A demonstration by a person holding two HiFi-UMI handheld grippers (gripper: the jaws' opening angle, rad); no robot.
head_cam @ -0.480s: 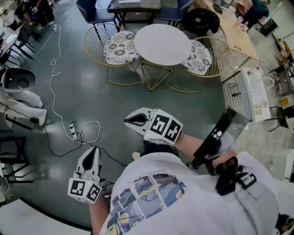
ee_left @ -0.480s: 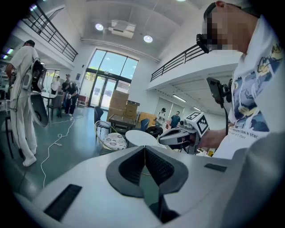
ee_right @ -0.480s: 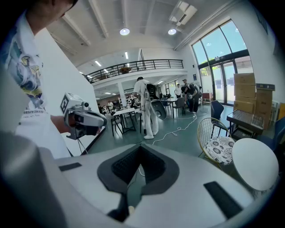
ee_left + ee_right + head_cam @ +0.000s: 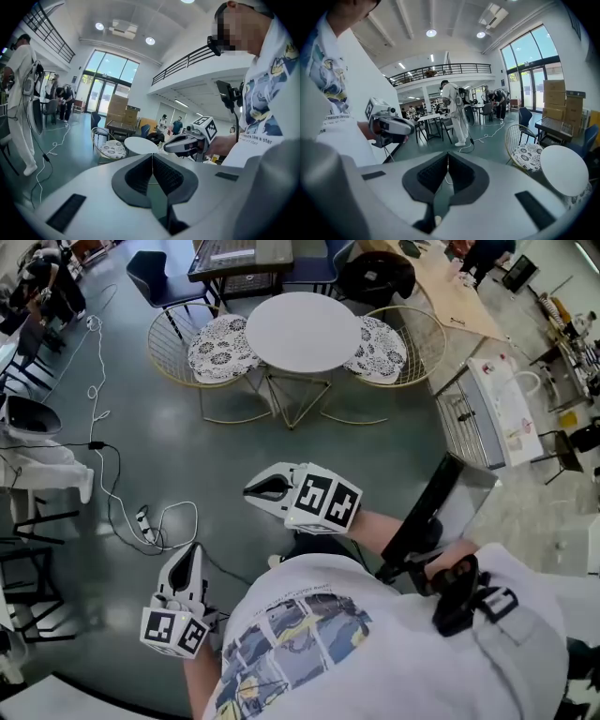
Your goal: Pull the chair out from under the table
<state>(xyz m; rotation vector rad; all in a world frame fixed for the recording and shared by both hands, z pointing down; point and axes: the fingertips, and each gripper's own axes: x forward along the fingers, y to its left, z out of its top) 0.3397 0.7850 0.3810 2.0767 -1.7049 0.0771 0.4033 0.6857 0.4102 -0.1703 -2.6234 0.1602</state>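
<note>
A round white table [image 4: 303,331] stands ahead on the grey floor. Two gold wire chairs with patterned cushions sit tucked at it, one on the left [image 4: 217,348] and one on the right [image 4: 380,348]. My left gripper [image 4: 192,551] is low at the left, shut and empty, far from the chairs. My right gripper [image 4: 251,491] is held in front of my body, also shut with nothing in it. In the left gripper view the shut jaws [image 4: 152,158] point toward the table [image 4: 140,144] and left chair [image 4: 111,149]. The right gripper view shows its shut jaws [image 4: 447,162], with the chair [image 4: 529,151] off to the right.
A white cable and power strip [image 4: 145,517] lie on the floor at the left. A white machine [image 4: 37,456] stands at the left edge. A dark table with blue chairs [image 4: 234,259] is behind the round table, and a wire rack [image 4: 469,423] and long wooden desk [image 4: 450,287] are at the right.
The table and chairs sit a little further left in the head view. Both grippers stay shut and keep about the same places in front of me.
</note>
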